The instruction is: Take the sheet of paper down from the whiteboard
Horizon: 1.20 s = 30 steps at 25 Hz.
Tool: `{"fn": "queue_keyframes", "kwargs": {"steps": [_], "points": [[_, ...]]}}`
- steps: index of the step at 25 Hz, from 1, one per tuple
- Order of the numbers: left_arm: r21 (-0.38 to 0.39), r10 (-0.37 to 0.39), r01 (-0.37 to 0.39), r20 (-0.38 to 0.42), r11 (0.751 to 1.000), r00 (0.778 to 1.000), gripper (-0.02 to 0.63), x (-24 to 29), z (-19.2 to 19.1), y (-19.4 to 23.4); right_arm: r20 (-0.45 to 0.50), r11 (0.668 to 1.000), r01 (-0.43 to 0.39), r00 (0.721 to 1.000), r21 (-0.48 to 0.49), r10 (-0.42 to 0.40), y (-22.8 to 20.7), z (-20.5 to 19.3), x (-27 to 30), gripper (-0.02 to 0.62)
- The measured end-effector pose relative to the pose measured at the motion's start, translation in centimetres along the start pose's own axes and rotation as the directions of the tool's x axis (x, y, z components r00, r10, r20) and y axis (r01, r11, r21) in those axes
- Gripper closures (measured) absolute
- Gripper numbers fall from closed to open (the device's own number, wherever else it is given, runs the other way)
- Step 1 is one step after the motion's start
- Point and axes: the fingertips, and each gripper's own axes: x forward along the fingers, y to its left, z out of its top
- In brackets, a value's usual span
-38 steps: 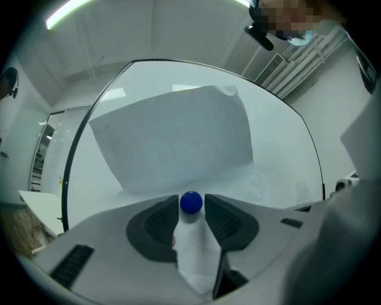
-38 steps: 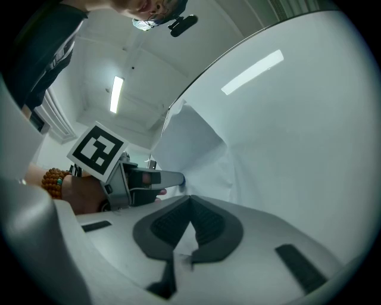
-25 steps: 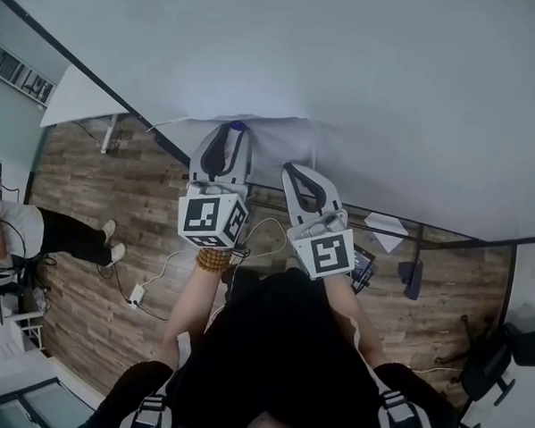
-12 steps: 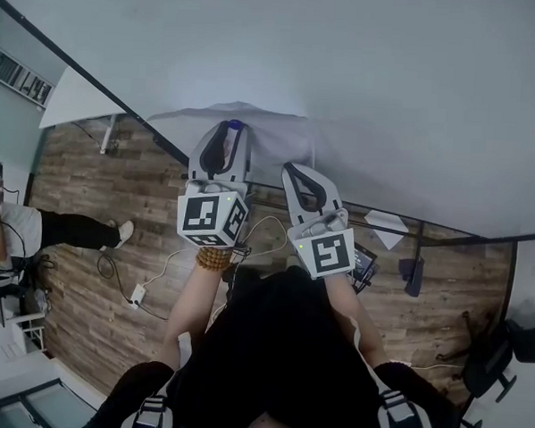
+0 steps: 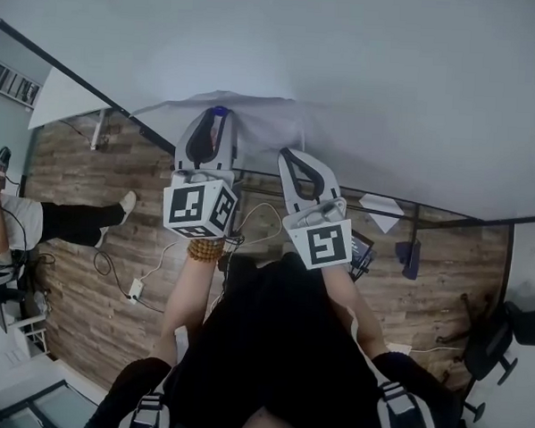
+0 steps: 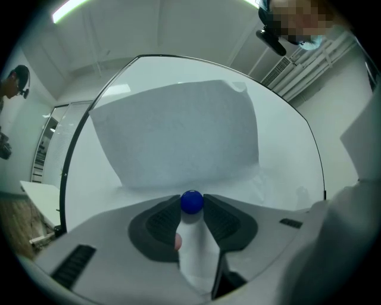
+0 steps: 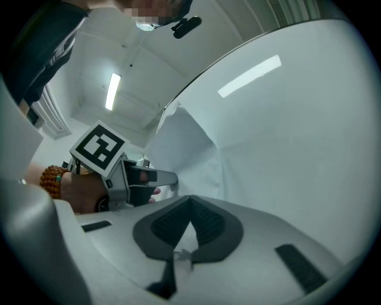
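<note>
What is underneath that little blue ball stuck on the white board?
The blue round magnet presses on a white sheet of paper, which hangs against the whiteboard. The board surface behind the sheet is covered, so nothing there can be seen.

Cool, even indoor light falls from ceiling strips (image 6: 66, 13), and one is mirrored as a glare bar (image 7: 250, 75) on the whiteboard (image 7: 286, 137). The paper (image 6: 178, 134) throws a faint shadow just below itself. Both gripper views bow straight edges and darken at the corners. The magnet (image 6: 191, 202) is sharp, the nearest foreground soft. The head view is dimmer, its floor (image 5: 89, 208) murky.
</note>
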Motion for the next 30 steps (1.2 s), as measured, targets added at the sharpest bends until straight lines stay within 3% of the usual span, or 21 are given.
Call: {"fn": "queue_keyframes", "kwargs": {"steps": [5,9,15,18,30], "points": [[-0.031,0.007,-0.007,0.013,0.999,1.0,0.482,0.1,0.0,0.2,0.016,0.984,0.17,0.985,-0.043,-0.17,-2.3,1.1,-0.8,0.595],[-0.037,0.001,0.0,0.016,0.999,1.0,0.483,0.1,0.0,0.1,0.017,0.972,0.219,0.976,-0.084,-0.219,-3.5,1.4,-1.1,0.588],[-0.039,-0.016,0.016,0.002,0.999,1.0,0.483,0.1,0.1,0.1,-0.093,0.961,0.204,0.97,-0.185,-0.224,-3.5,0.4,-0.9,0.537],[-0.03,-0.014,0.014,0.0,0.999,1.0,0.483,0.1,0.3,0.2,-0.091,0.956,0.197,0.971,-0.22,-0.221,-3.3,0.6,-0.6,0.514],[-0.032,-0.007,0.007,0.003,0.999,1.0,0.482,-0.1,0.1,0.0,-0.12,0.967,0.16,0.975,-0.2,-0.186,-3.4,-0.5,0.7,0.509]]}}
